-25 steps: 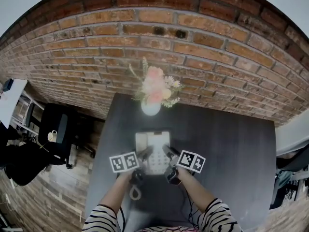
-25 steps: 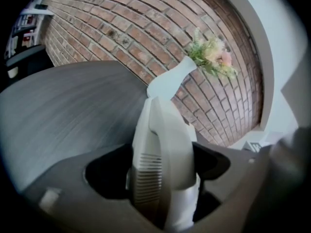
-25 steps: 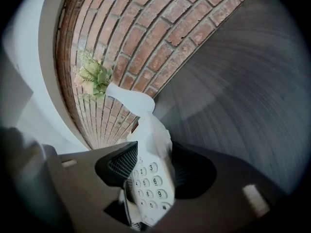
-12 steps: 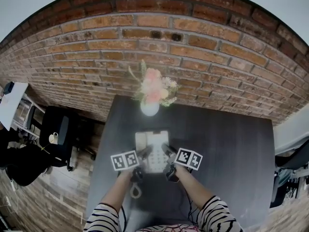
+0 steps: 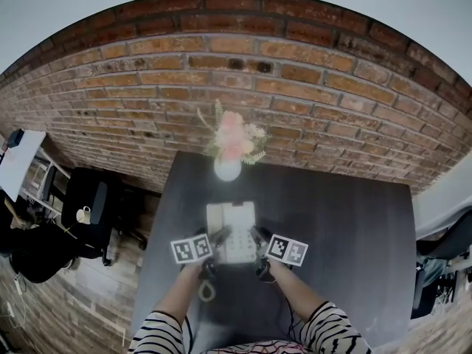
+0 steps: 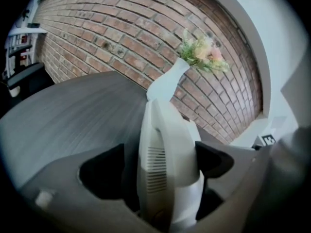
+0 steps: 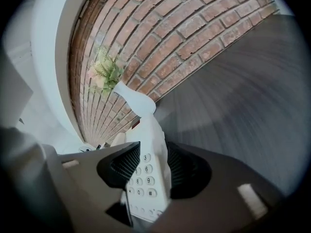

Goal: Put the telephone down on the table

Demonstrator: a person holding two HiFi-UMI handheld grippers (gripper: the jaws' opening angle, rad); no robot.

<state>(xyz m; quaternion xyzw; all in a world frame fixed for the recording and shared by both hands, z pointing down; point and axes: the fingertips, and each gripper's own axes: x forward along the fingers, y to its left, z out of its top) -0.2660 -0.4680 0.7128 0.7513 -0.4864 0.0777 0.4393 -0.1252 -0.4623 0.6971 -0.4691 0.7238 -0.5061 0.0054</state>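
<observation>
Scene: a dark table is seen from above, set against a brick wall.
Phone: a white phone is found at the middle of the table, keypad up, between the two grippers. Whether its underside lies flat on the table cannot be told.
Left gripper: the left gripper is placed at the handset side of the phone. Its jaws are spread wide and have just been opening. The handset edge is between them. A dark gap is seen between one pad and the phone, and the other pad is just beside the phone's side. No squeeze is seen.
Right gripper: the right gripper is placed at the keypad side. Its jaws have just been closing, and the phone's edge is between them. One ribbed pad is laid on the keypad face and the other on the opposite face, so this edge is held.
Vase: a white vase with pink flowers is stood just behind the phone, near the table's far edge and apart from the phone.
Cord: a coiled cord is seen below the left gripper, at the near edge of the table.
Arms: both grippers are carried by arms in striped sleeves, which enter from the bottom of the head view.
Surroundings: a black chair is stood on the wooden floor to the left of the table.
</observation>
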